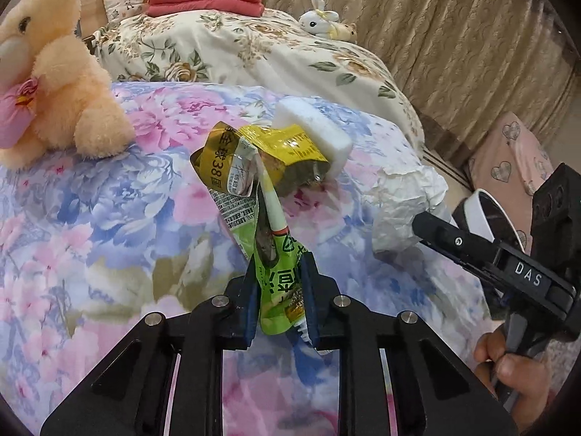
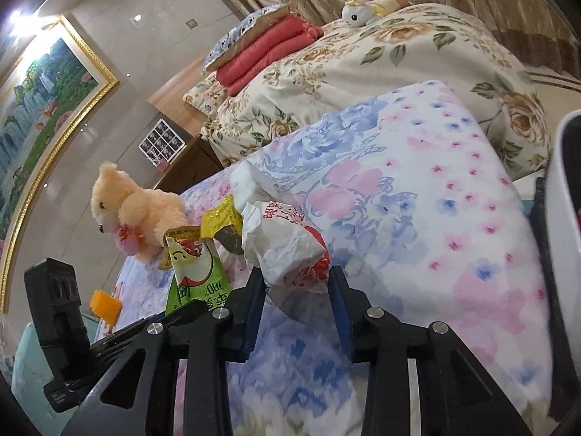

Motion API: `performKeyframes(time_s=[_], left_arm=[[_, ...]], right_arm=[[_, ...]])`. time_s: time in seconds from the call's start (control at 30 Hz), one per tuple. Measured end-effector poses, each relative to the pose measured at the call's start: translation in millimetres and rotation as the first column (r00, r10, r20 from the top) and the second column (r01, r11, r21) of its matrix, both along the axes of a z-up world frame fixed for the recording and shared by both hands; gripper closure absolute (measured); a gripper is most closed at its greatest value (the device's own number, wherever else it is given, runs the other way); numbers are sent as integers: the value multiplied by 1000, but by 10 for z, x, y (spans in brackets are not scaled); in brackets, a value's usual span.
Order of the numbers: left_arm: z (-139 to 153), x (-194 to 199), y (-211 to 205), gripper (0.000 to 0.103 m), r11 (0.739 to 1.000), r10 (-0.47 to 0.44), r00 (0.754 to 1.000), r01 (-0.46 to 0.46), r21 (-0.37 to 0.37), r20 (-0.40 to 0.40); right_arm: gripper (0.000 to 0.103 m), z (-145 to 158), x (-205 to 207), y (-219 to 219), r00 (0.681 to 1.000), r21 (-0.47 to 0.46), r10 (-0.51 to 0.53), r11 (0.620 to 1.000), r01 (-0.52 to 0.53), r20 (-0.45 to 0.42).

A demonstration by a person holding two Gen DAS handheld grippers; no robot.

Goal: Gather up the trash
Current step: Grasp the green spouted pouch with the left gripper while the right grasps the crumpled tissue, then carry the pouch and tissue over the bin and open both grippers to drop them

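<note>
Trash lies on the floral bed [image 1: 109, 218]. The green pouch [image 1: 276, 269] is clamped at its lower end by the left gripper [image 1: 277, 290], fingers clenched on it, so it can be lifted clear. At its twelve o'clock a yellow wrapper [image 1: 287, 145] rests against a white block [image 1: 316, 127]. The crumpled paper bag [image 2: 287, 250] is pinched between the fingers of the right gripper [image 2: 296, 290]. A white bin [image 2: 566, 218], at three o'clock in the right view, is probably the destination.
</note>
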State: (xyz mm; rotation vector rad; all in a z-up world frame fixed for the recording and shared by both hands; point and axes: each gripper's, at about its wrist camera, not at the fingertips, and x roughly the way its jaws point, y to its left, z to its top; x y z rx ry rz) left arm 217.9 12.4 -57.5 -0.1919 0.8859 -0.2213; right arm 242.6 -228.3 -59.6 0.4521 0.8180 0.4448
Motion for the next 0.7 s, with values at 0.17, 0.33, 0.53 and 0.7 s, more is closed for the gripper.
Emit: performKeyframes(time_s=[0.17,0.33,0.53,0.7], left_arm=[[64,-222,-72,84,999,-29,1000,29,-25,8],[76,-393,-208,84,996,-70,998,70,-51,2],[108,-555,-386,84,993,-106,994,106,-50,7],[155,-670,-557,84,989,-144,990,144,-45,15]], right_arm=[[68,66,-231,-141,1000,13,-14,1000,14,15],[68,122,-463,-302,999,13,-41,999,40,27],[68,210,-711,-496,996,6,-73,997,73,52],[68,215,-893,-649,993,6,-102,995,101,57]])
